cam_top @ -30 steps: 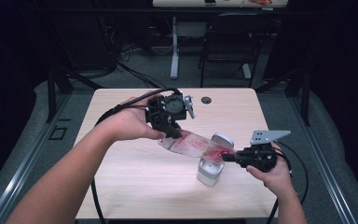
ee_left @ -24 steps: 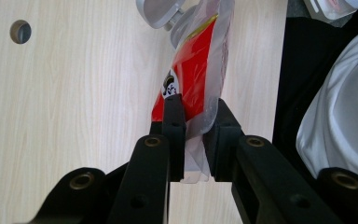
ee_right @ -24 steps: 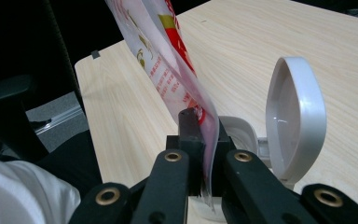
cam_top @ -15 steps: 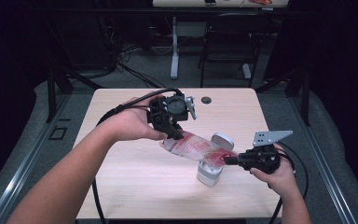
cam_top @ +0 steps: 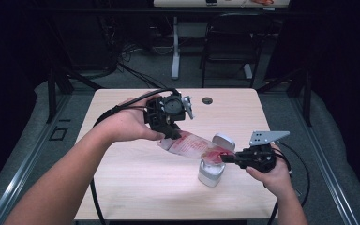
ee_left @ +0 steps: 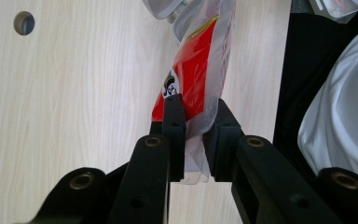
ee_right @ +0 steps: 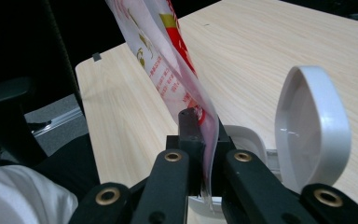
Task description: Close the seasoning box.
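Since a second ago my right gripper [cam_top: 226,158] has drifted slightly toward the white flip-lid container [cam_top: 211,172]; my left gripper [cam_top: 172,134] holds steady. Both clamp opposite ends of the red-and-clear packet [cam_top: 192,145], slanted above the container. I judge pouring is underway; next, tilt steeper.

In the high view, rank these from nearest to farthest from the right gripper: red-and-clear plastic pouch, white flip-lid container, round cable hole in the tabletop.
1. Red-and-clear plastic pouch: clamped in the right gripper.
2. White flip-lid container: just below the jaws.
3. Round cable hole: far table edge.
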